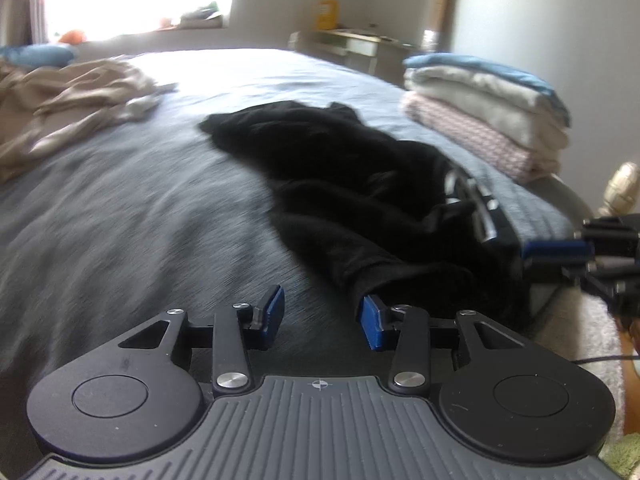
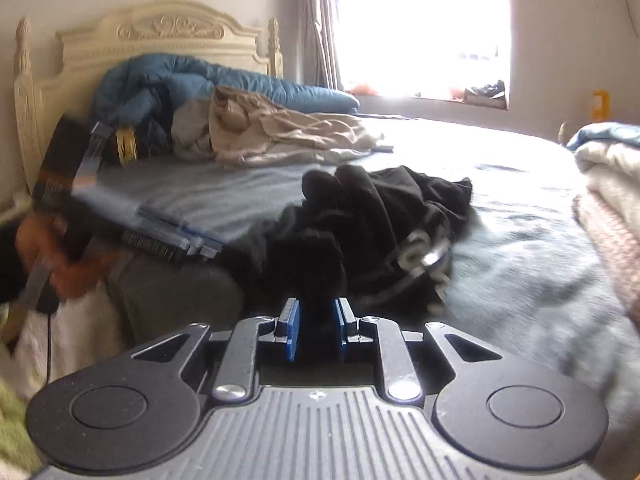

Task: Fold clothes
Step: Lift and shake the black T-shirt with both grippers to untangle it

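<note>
A crumpled black garment (image 1: 352, 168) with a pale print lies on the grey bed cover (image 1: 140, 208), running toward the near right edge. In the left wrist view my left gripper (image 1: 324, 316) is open over bare cover. The garment's cuff end (image 1: 372, 280) lies just beyond its right pad, not between the pads. In the right wrist view my right gripper (image 2: 316, 330) is shut on a fold of the black garment (image 2: 384, 216), and dark cloth fills the gap between its blue pads. The right gripper (image 1: 560, 250) also shows at the garment's right edge. The left gripper (image 2: 160, 232) appears blurred at the left.
A stack of folded clothes (image 1: 480, 120) sits at the bed's right edge. A loose beige garment (image 1: 72, 104) lies at the far left, beside a blue duvet (image 2: 200, 84) against the cream headboard (image 2: 160, 36). A desk (image 1: 360, 44) stands beyond the bed.
</note>
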A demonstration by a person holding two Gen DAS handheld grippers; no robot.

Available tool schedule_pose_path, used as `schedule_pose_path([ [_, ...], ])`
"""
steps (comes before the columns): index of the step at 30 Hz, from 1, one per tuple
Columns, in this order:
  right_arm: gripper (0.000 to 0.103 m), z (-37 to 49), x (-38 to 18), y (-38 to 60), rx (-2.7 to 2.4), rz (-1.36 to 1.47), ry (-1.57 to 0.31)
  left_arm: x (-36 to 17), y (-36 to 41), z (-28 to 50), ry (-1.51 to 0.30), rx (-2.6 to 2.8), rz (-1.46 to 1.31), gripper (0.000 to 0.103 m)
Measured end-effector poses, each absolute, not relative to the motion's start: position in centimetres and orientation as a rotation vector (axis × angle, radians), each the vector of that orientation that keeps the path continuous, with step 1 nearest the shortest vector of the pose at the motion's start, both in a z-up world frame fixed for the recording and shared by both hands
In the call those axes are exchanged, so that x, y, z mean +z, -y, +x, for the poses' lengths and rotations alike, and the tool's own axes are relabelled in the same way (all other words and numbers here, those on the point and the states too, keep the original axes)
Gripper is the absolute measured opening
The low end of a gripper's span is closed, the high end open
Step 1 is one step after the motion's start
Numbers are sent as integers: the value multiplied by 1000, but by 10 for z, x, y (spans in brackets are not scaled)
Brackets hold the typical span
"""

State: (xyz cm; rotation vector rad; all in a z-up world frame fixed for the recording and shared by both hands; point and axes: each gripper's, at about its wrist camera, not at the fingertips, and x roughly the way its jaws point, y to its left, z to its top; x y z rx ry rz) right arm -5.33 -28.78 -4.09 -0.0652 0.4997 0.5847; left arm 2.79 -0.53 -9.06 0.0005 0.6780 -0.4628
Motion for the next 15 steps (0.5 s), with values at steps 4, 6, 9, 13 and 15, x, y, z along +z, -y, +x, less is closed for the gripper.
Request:
schedule_pose_path([
  [4,45,-23,-41,278,579,10,-519,-90,-10,17,-678,-445,-12,42],
  [6,45,-9,-41,270,566,5,-539,-87,-10,9,-644,-456,20,46],
  [9,29,14,-44,258,552,1,-604,-84,-7,1,-597,-471,79,53],
  [13,6,29,-31,264,589,187,-563,-83,-1,-4,-562,-498,116,54],
  [15,6,33,-22,274,595,316,-512,-83,2,-3,-556,-517,115,55],
])
